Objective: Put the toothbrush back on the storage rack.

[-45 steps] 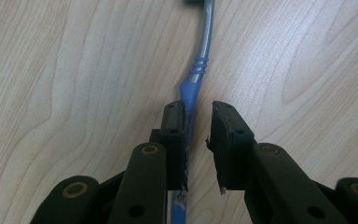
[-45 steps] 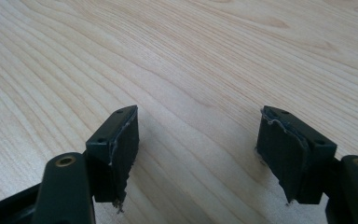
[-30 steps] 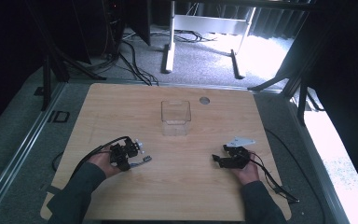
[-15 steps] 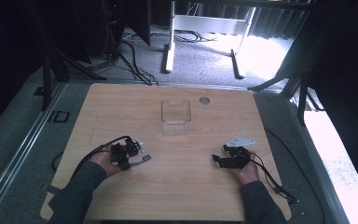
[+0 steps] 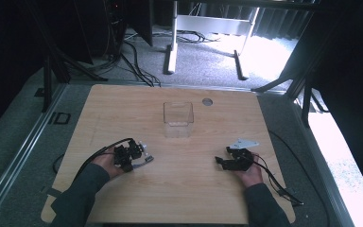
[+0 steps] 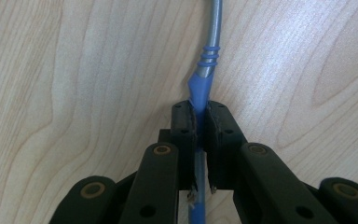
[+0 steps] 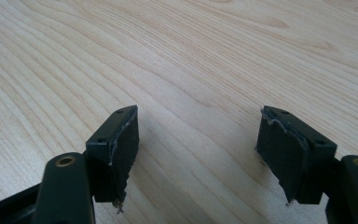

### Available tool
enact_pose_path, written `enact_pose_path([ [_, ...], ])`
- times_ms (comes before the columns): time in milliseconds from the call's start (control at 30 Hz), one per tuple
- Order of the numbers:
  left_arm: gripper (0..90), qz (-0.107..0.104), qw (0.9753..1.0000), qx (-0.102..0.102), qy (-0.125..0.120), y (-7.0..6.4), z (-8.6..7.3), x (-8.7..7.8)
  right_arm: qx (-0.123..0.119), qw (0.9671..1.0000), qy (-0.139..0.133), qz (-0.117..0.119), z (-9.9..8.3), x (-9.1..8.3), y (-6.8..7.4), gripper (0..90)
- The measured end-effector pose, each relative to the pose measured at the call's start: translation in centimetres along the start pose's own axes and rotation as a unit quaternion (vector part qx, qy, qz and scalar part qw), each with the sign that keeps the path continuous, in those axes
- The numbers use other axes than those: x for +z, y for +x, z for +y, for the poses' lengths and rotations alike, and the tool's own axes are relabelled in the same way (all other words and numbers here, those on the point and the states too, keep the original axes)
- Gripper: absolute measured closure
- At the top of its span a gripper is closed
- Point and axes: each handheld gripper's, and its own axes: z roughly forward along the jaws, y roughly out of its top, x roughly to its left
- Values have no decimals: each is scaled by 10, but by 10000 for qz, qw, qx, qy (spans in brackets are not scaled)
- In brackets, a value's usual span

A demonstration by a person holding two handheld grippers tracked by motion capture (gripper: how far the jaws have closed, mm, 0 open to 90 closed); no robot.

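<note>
Spoon (image 6: pixel 207 70) handle lies along the left hand-held gripper's (image 6: pixel 200 116) jaws.

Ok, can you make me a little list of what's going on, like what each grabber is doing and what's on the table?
left gripper: shut on a blue-handled tool, down at the table
tool: blue handle, silver metal shaft, lying along the wood
right gripper: open, nothing between its jaws, low over the wood
clear box: upright, past both grippers, middle of the table
table: light wood
small round disc: near the far edge, right of the box
</note>
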Motion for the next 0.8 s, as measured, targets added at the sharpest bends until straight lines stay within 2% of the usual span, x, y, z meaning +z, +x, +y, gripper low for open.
enact_pose_path([
  [100, 828, -47, 10000, -24, -54, 1, -1, -2, 1, 10000, 0, 1, 0, 0, 0, 290],
  [400, 828, -12, 9992, -213, -330, 2, -6, -13, -1, 10000, 1, 0, 0, 0, 0, 290],
  [600, 828, 107, 9977, -336, -575, 5, -6, -21, 1, 10000, 0, 1, 0, 0, 0, 290],
  [800, 828, 76, 9962, -424, -759, 6, -7, -29, -2, 10000, 1, 0, 0, 0, 0, 290],
])
